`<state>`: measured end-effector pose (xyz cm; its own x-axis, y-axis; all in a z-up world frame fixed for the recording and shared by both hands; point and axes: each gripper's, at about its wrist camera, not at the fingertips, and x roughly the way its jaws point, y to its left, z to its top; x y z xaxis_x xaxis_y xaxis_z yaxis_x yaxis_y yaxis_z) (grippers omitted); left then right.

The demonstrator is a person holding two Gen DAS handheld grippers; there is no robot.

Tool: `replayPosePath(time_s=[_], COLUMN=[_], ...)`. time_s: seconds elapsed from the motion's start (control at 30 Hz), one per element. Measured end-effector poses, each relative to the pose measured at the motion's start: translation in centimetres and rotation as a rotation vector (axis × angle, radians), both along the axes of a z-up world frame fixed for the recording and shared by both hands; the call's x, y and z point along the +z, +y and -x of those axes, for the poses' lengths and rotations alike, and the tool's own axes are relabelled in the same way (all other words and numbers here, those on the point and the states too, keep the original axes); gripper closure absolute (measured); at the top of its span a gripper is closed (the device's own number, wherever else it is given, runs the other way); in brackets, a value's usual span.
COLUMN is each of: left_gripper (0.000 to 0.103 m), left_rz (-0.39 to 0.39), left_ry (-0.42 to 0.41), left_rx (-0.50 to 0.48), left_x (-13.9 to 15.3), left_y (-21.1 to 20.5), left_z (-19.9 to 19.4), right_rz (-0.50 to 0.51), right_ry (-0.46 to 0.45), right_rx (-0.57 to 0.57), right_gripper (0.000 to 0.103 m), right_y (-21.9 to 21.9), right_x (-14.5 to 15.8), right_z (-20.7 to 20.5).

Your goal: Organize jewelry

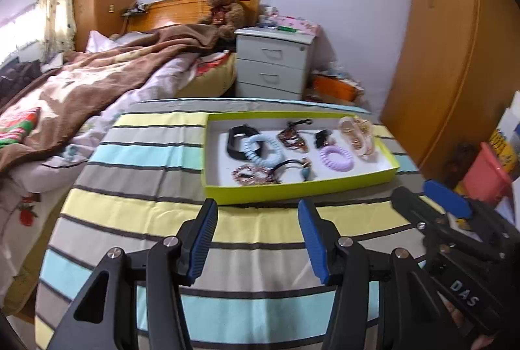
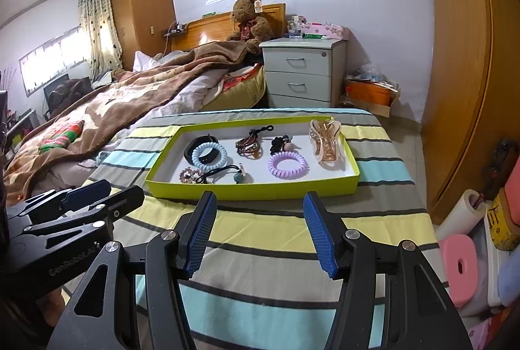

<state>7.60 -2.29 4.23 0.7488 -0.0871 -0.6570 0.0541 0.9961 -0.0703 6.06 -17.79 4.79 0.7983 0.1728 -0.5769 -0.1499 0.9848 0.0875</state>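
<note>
Both tools, left tool [image 1: 258,241] and right tool [image 2: 258,234], were held wide open and empty at lower centre; jewelry lay in the green tray [image 2: 253,189] mid-frame. One piece at a time is best gripped, tangled neighbours avoided.

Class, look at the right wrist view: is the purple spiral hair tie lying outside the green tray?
No. The purple spiral hair tie lies on the white floor inside the green tray, beside the amber hair claw.
</note>
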Motion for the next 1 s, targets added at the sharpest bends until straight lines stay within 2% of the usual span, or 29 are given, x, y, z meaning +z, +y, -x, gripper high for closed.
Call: replayPosePath(time_s=[1.0], left_gripper=[0.049], left_rz=[-0.019], left_ry=[-0.030], left_rx=[0.032], left_x=[0.2], left_y=[0.4], left_z=[1.6], right_rz=[-0.003], right_ry=[-0.017], right_rx=[-0.008], right_gripper=[0.047], right_y=[0.1], right_x=[-0.2], right_z=[1.4])
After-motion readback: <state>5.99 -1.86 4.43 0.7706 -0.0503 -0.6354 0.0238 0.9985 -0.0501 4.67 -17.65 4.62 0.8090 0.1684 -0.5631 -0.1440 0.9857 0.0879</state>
